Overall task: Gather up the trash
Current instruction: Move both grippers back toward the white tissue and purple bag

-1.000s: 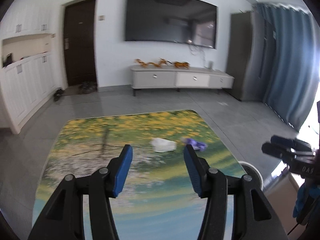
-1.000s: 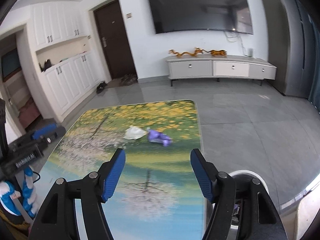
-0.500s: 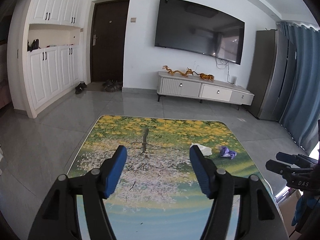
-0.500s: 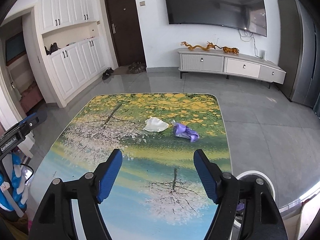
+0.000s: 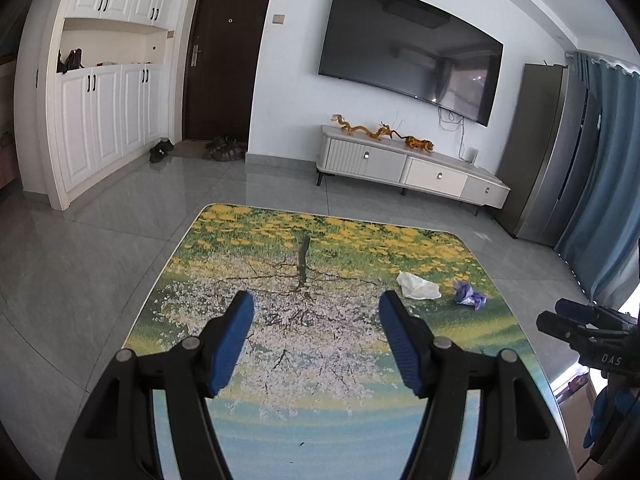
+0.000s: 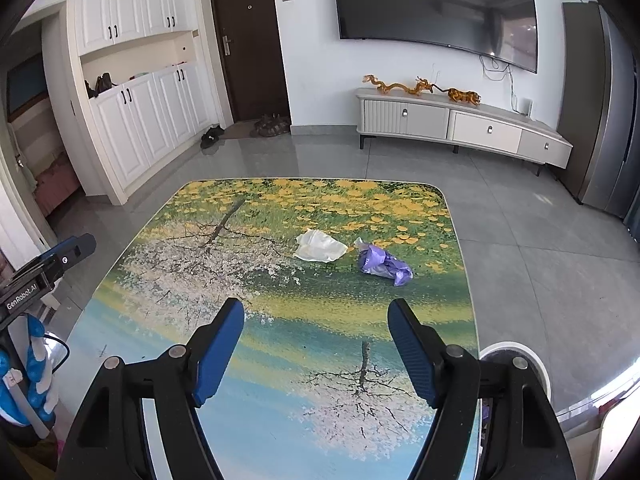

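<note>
1. Glossy rectangular table (image 6: 132,320) printed with a flowering tree carried the trash.
2. White round bin (image 6: 516,354) waited beside its right edge.
3. Right gripper (image 6: 316,342) and left gripper (image 5: 316,338) hovered empty, jaws wide apart.
4. Crumpled white paper (image 6: 320,251) and purple wrapper (image 6: 384,264) lay just beside each other, far ahead, ungrasped.
</note>
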`<state>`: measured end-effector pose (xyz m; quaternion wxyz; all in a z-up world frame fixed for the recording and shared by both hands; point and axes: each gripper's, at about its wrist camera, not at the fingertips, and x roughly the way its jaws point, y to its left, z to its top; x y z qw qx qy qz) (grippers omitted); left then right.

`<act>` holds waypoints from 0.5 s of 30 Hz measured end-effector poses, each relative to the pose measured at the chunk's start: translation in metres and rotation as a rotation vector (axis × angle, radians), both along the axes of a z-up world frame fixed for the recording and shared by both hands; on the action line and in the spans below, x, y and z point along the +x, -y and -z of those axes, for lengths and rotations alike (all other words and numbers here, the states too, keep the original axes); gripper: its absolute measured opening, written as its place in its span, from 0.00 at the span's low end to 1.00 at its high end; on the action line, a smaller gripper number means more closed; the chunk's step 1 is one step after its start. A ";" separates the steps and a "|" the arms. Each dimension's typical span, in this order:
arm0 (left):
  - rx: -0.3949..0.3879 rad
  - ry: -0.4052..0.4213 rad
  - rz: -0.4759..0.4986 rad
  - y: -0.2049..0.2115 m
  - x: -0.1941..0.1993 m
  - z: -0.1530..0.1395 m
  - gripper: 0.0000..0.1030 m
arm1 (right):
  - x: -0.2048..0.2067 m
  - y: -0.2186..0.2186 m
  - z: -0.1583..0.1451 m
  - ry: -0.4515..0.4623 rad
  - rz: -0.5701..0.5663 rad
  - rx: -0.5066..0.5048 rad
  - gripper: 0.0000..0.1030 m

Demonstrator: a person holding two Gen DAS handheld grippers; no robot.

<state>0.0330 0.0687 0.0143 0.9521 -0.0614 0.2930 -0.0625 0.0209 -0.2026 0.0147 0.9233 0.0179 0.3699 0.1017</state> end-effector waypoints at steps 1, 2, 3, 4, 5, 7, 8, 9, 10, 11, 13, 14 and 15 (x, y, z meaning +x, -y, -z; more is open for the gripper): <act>-0.001 -0.004 0.000 -0.001 0.001 0.002 0.62 | 0.001 -0.001 0.001 -0.002 0.000 -0.001 0.70; -0.003 -0.007 0.000 -0.002 0.002 0.003 0.62 | 0.002 -0.001 0.002 -0.005 -0.001 -0.001 0.70; -0.004 -0.011 -0.001 -0.003 0.002 0.004 0.62 | 0.003 -0.002 0.003 -0.009 -0.002 -0.001 0.70; -0.005 -0.016 -0.003 -0.004 0.003 0.006 0.62 | 0.004 -0.003 0.005 -0.012 -0.003 -0.002 0.70; -0.006 -0.020 -0.004 -0.004 0.005 0.007 0.62 | 0.006 -0.003 0.006 -0.016 -0.005 -0.002 0.70; -0.006 -0.029 -0.004 -0.007 0.007 0.011 0.62 | 0.009 -0.004 0.009 -0.024 -0.010 -0.003 0.70; -0.006 -0.035 -0.004 -0.008 0.008 0.013 0.62 | 0.010 -0.005 0.010 -0.027 -0.012 -0.005 0.70; -0.006 -0.042 -0.002 -0.007 0.010 0.015 0.62 | 0.011 -0.005 0.012 -0.031 -0.014 -0.007 0.70; -0.006 -0.048 -0.001 -0.007 0.012 0.016 0.62 | 0.013 -0.005 0.014 -0.035 -0.015 -0.008 0.70; -0.003 -0.054 0.002 -0.006 0.014 0.019 0.62 | 0.014 -0.004 0.016 -0.039 -0.016 -0.008 0.70; 0.006 -0.068 0.011 -0.004 0.020 0.024 0.62 | 0.017 -0.002 0.019 -0.046 -0.014 -0.006 0.70; 0.006 -0.073 0.020 -0.003 0.023 0.025 0.62 | 0.019 0.001 0.021 -0.051 -0.013 -0.006 0.70; 0.004 -0.079 0.037 -0.001 0.026 0.027 0.62 | 0.021 0.003 0.023 -0.055 -0.013 -0.006 0.70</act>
